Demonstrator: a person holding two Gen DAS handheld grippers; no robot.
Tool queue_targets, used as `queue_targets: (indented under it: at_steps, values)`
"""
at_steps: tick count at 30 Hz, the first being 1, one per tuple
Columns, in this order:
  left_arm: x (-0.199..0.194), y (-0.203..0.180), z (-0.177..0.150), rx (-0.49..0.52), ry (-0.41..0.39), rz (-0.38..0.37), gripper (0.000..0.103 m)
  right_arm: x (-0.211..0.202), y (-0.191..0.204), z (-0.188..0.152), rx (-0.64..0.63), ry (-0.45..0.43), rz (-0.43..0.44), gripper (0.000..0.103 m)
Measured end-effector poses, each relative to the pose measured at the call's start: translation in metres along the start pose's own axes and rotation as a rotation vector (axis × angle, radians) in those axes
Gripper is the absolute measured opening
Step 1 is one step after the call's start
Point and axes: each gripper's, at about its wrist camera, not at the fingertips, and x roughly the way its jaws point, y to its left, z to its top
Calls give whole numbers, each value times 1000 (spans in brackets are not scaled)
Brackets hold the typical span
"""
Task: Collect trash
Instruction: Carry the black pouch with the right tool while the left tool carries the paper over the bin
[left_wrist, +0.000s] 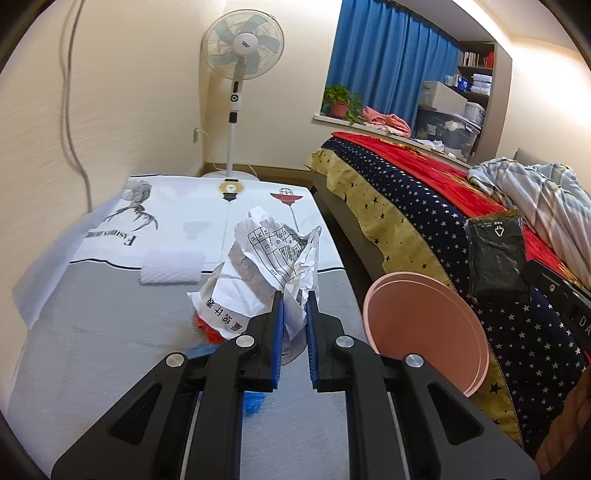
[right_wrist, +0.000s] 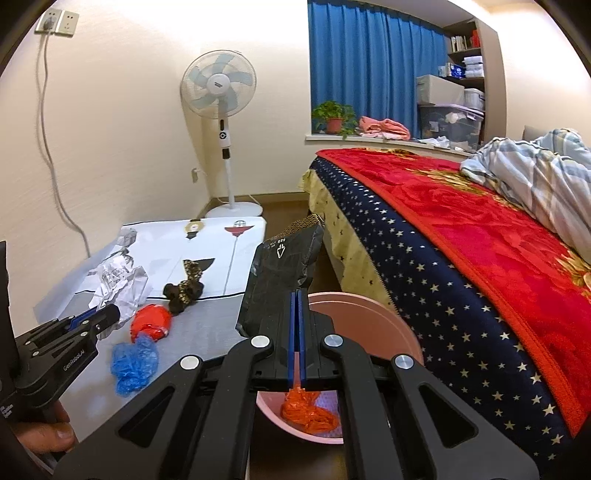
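My left gripper (left_wrist: 294, 299) is shut on a crumpled white printed paper (left_wrist: 264, 267), held just above the grey table; it also shows in the right wrist view (right_wrist: 110, 314). My right gripper (right_wrist: 297, 295) is shut on a black plastic wrapper (right_wrist: 284, 273) and holds it over the pink bin (right_wrist: 399, 332). An orange plastic scrap (right_wrist: 308, 408) lies inside the bin. On the table lie a red wrapper (right_wrist: 151, 321), a blue crumpled bag (right_wrist: 133, 363) and a dark brown patterned wrapper (right_wrist: 186, 288).
A folded white tissue (left_wrist: 171, 266) lies on the white printed cloth (left_wrist: 177, 206). A bed with a starry sheet and red blanket (right_wrist: 461, 236) stands right of the bin. A standing fan (right_wrist: 221, 110) stands beyond the table.
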Motion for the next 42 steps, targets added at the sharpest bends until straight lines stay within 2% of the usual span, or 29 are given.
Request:
queue_targets:
  at_steps: [11, 33, 42]
  values:
    - [14, -28, 2, 32, 4, -35, 11, 11, -26, -1, 50, 13, -65, 2]
    - [42, -92, 4, 129, 3, -156, 11, 25, -62, -7, 84, 35, -186, 2]
    - [56, -110, 1, 147, 24, -181, 11, 31, -69, -10, 95, 49, -205, 2]
